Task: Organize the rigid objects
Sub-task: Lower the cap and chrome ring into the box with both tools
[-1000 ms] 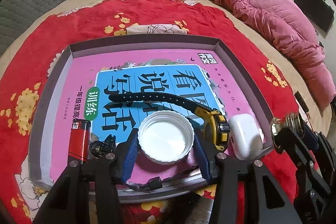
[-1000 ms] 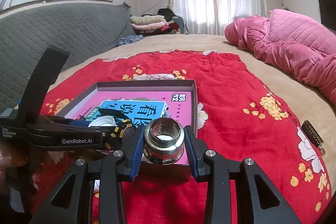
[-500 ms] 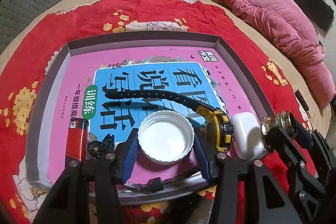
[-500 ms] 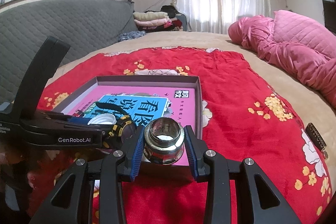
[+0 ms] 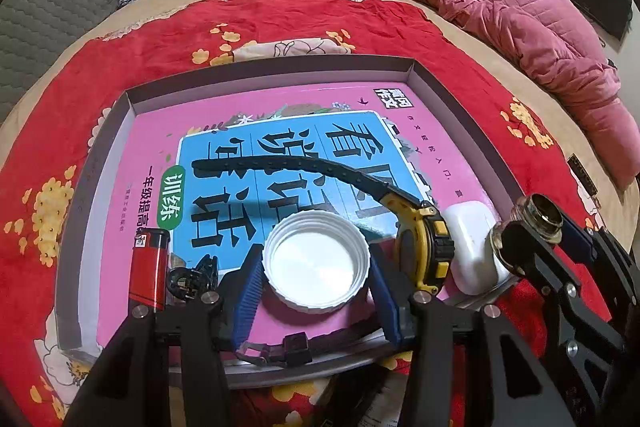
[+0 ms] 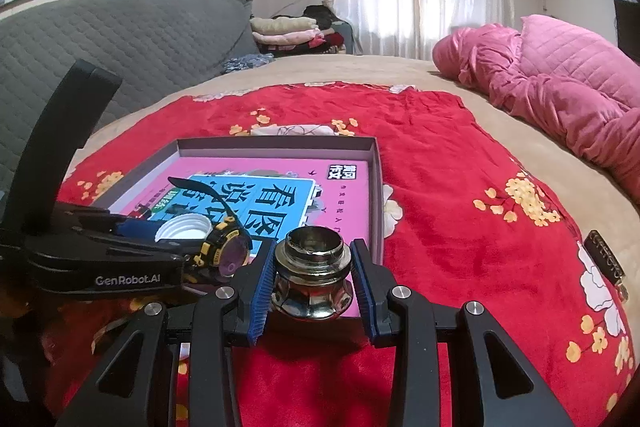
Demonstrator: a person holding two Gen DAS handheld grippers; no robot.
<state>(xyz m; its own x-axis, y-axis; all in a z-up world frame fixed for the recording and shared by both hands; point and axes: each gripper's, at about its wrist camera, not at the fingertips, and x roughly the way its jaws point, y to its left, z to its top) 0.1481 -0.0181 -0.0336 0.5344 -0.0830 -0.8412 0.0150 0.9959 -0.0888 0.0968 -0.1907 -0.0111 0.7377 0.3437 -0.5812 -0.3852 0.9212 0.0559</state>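
Note:
A white plastic cap (image 5: 316,261), open side up, sits between the blue pads of my left gripper (image 5: 316,269), which is shut on it low over the pink book (image 5: 280,131) inside the grey tray (image 5: 272,67). Whether the cap rests on the book I cannot tell. My right gripper (image 6: 312,267) is shut on a shiny metal fitting (image 6: 312,279) at the tray's (image 6: 280,143) near right corner. The fitting (image 5: 536,223) also shows at the right of the left wrist view.
In the tray lie a yellow-black watch (image 5: 428,247), a white earbud case (image 5: 472,239), a red lighter (image 5: 150,267) and a small black clip (image 5: 192,273). A red flowered blanket (image 6: 460,207) covers the bed. A pink quilt (image 5: 520,27) is piled at the right.
The right gripper with the fitting has crept slightly toward the tray's corner. The left gripper keeps the cap in the same place.

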